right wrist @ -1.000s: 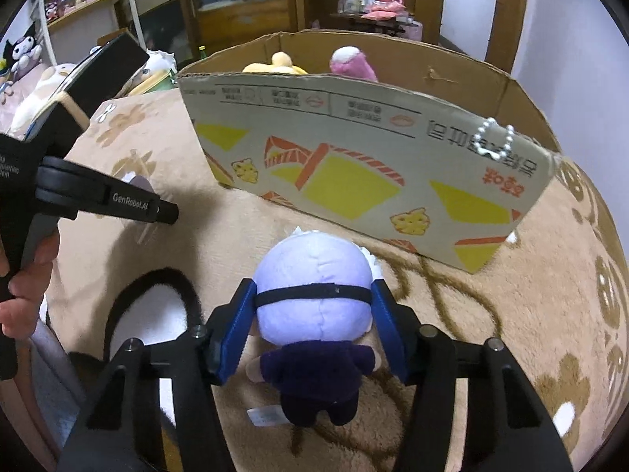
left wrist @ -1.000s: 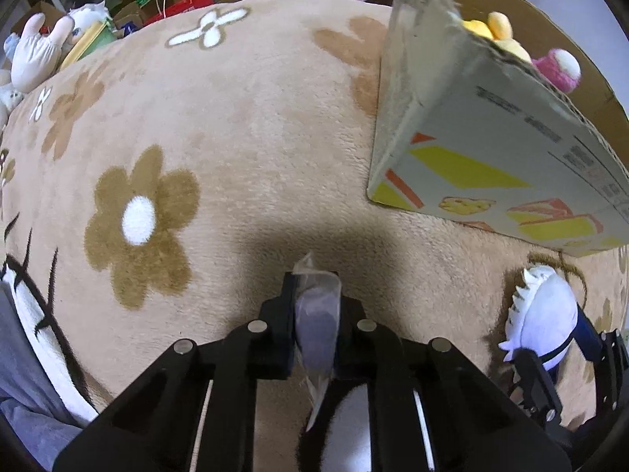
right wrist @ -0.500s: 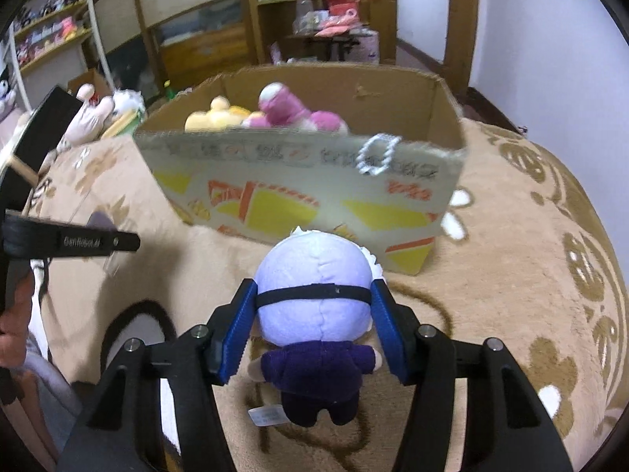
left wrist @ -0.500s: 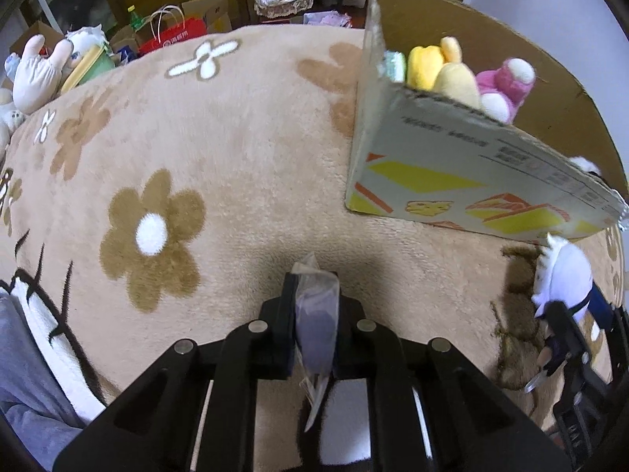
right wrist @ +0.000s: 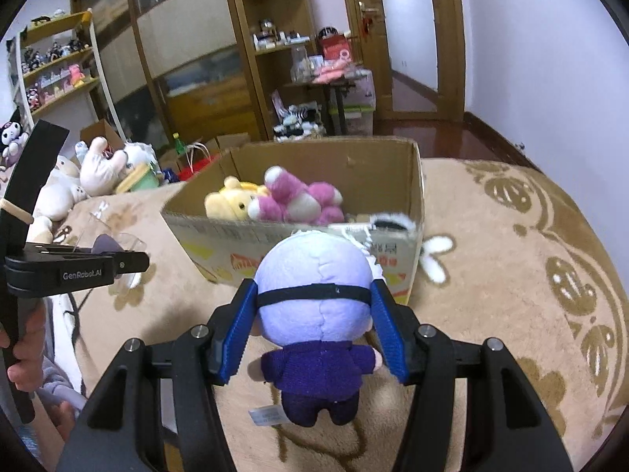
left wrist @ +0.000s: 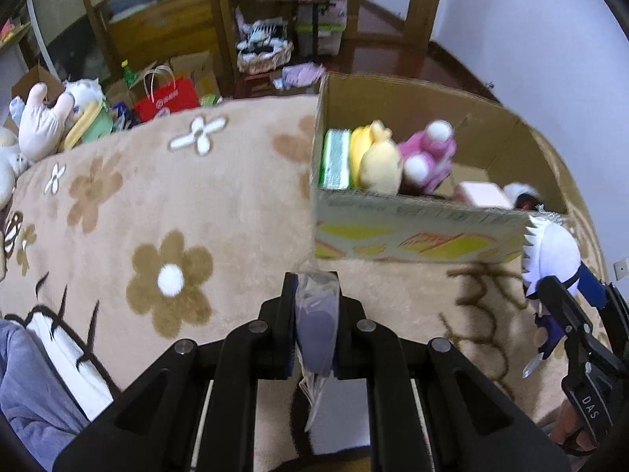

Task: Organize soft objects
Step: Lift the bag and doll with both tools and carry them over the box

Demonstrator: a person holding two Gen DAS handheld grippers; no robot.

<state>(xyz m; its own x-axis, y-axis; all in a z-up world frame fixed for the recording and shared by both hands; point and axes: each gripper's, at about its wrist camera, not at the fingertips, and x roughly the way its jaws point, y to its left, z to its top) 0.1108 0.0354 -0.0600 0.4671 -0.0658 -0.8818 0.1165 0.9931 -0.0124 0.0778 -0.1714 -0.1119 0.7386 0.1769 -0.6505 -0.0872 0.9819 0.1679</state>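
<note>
Right wrist view: right gripper [right wrist: 314,306] clamped on white-haired plush doll [right wrist: 314,295], held above flower-patterned blanket [right wrist: 511,275], short of cardboard box [right wrist: 412,181].

Blue pads [right wrist: 236,334] pressed to both sides of doll's head; purple body hanging below, tag at feet. Box open-topped, well in from blanket's near edge, holding yellow plush [right wrist: 226,204] and pink plush [right wrist: 298,200]. Left wrist view: left gripper [left wrist: 314,314] pinched narrow on clear-wrapped purple item [left wrist: 316,326], over blanket just short of box's near left corner. More plush toys [left wrist: 39,126] piled past blanket's far left edge.
</note>
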